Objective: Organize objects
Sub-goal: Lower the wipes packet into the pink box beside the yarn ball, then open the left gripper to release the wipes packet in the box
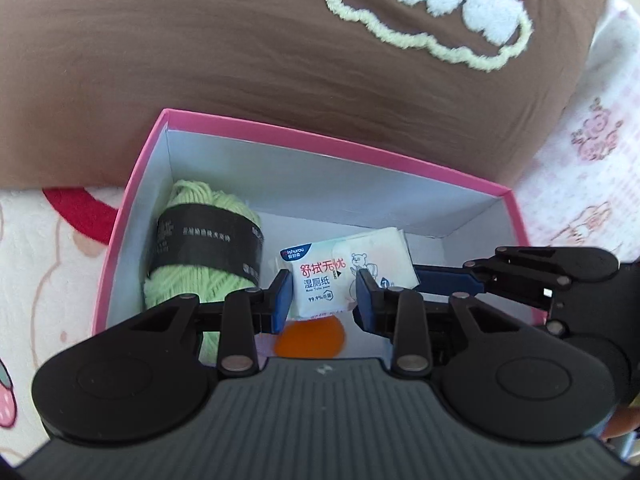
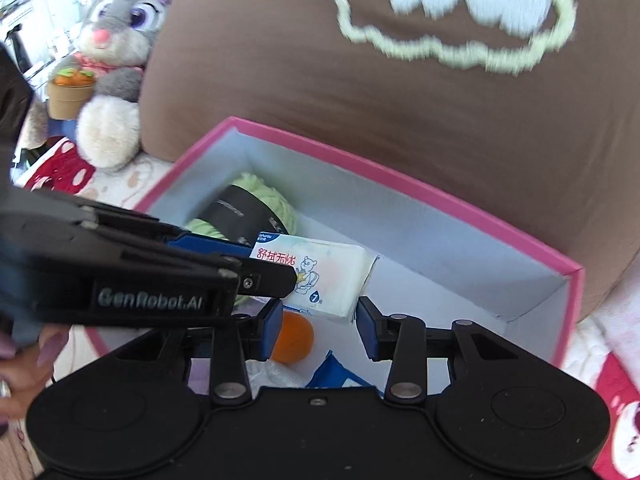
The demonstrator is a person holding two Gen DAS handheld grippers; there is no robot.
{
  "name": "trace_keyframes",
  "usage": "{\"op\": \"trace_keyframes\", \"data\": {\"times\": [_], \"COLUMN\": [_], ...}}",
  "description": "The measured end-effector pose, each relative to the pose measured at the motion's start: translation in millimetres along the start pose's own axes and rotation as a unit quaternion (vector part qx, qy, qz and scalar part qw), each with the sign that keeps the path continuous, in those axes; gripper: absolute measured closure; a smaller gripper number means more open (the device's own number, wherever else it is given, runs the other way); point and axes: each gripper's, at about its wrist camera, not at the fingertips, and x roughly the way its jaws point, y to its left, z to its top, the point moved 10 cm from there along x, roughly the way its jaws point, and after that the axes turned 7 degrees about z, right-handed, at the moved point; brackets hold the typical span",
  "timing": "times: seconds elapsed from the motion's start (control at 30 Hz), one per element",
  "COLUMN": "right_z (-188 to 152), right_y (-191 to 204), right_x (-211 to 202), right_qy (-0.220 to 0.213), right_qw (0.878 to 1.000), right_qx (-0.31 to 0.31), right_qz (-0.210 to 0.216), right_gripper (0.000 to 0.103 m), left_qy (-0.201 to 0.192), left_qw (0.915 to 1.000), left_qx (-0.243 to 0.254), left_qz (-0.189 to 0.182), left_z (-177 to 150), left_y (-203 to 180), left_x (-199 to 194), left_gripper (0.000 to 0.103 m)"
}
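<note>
A white wet wipe pack (image 1: 320, 276) with red print hangs over the open pink box (image 1: 320, 144). My left gripper (image 1: 324, 298) is shut on it across its width. In the right wrist view this gripper (image 2: 270, 262) reaches in from the left, clamped on the printed end of the pack (image 2: 328, 276). My right gripper (image 2: 320, 326) has its blue pads against the pack's near end, one on each side. Seen from the left wrist, it (image 1: 416, 280) enters from the right at the pack's corner. Inside the box lie a green yarn skein (image 1: 200, 240) and an orange ball (image 2: 296, 338).
A blue packet (image 2: 336, 372) and clear plastic (image 2: 264, 372) lie in the box's near part. A big brown pillow (image 1: 240, 60) stands right behind the box. A plush rabbit (image 2: 116, 40) sits at the back left. A person's hand (image 2: 24, 360) holds the left gripper.
</note>
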Motion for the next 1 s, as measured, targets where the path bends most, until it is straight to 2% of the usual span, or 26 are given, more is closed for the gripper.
{"op": "trace_keyframes", "data": {"times": [0.17, 0.53, 0.63, 0.77, 0.87, 1.0], "right_z": [-2.1, -10.7, -7.2, -5.8, -8.6, -12.3], "right_y": [-6.3, -17.9, -18.6, -19.9, -26.7, -31.0], "right_x": [23.1, 35.3, 37.6, 39.6, 37.0, 27.5], "right_qy": [0.037, 0.043, 0.035, 0.043, 0.05, 0.039], "right_qw": [0.999, 0.998, 0.999, 0.997, 0.993, 0.99], "right_qx": [0.01, 0.05, 0.036, 0.056, 0.106, 0.127], "right_qz": [-0.004, 0.012, -0.009, 0.007, 0.026, 0.037], "right_gripper": [0.057, 0.058, 0.058, 0.057, 0.056, 0.055], "left_qy": [0.004, 0.011, 0.01, 0.013, 0.016, 0.02], "left_qw": [0.9999, 0.9999, 0.9999, 0.9997, 0.9991, 0.9993], "left_qx": [-0.011, -0.01, -0.006, -0.019, -0.039, -0.032], "left_qz": [-0.001, 0.0, 0.005, 0.005, -0.008, -0.003], "left_z": [-1.0, -5.1, -2.6, 0.0, 2.0, 1.9], "left_y": [4.6, 8.8, 7.8, 14.4, 18.8, 18.0], "left_x": [14.3, 32.3, 37.6, 36.1, 33.3, 32.7], "left_gripper": [0.072, 0.075, 0.077, 0.077, 0.077, 0.077]}}
